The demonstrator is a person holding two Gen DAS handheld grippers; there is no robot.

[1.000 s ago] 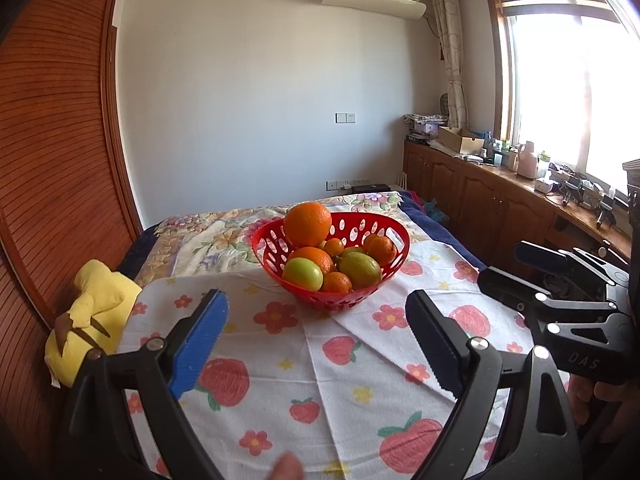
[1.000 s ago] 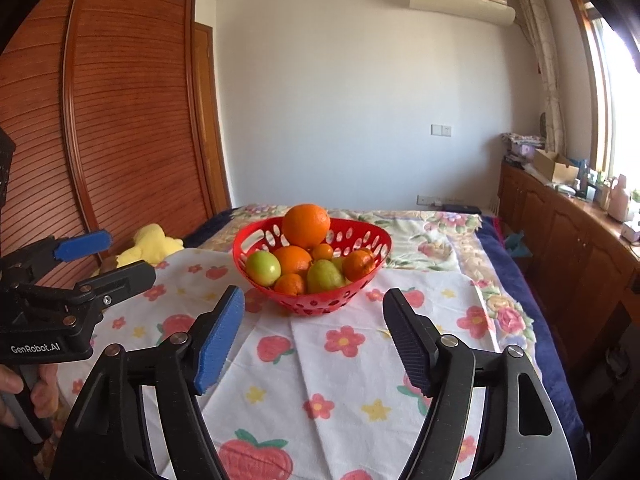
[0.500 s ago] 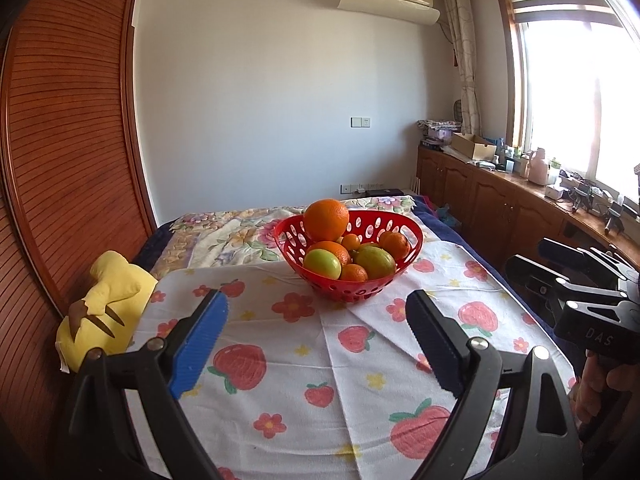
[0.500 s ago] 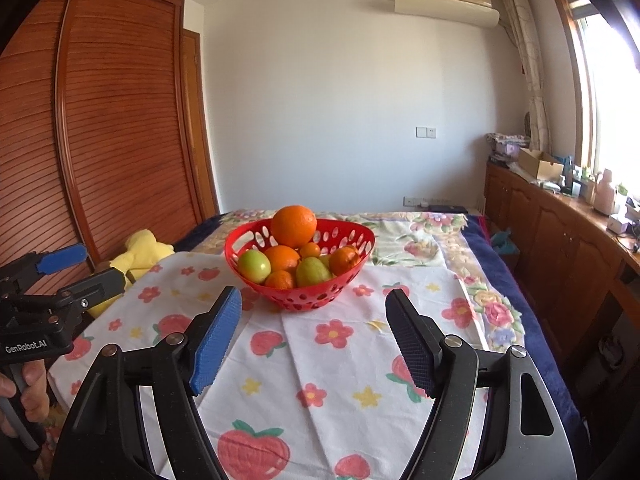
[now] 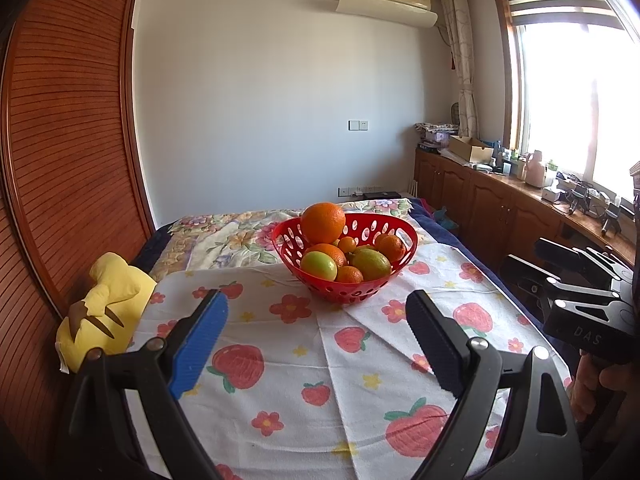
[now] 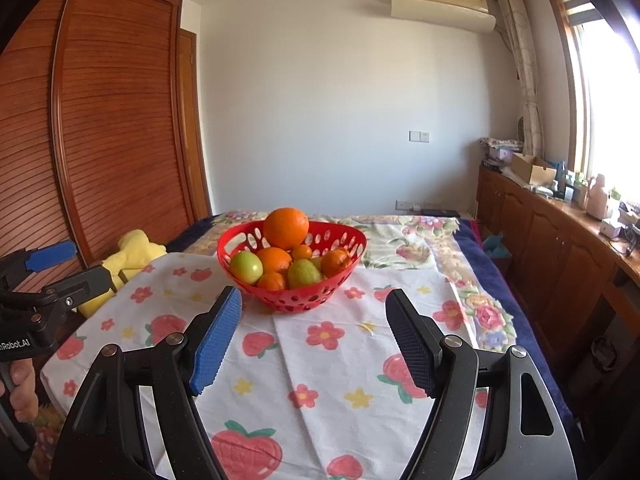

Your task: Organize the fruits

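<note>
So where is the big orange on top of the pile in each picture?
Left wrist view: the big orange sits just right of centre, at the back left of the red basket.
Right wrist view: the big orange sits a little left of centre, topping the same basket.
Shared landmark: the yellow plush toy at the left edge of the bed.

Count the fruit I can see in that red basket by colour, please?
In the red basket, counting only what shows:
Orange fruit: 5, led by the large orange on top, with four smaller ones such as the orange at the right rim.
Green fruit: 2, the green apple and the green fruit beside it.
Total: 7; more may lie hidden underneath.
</note>
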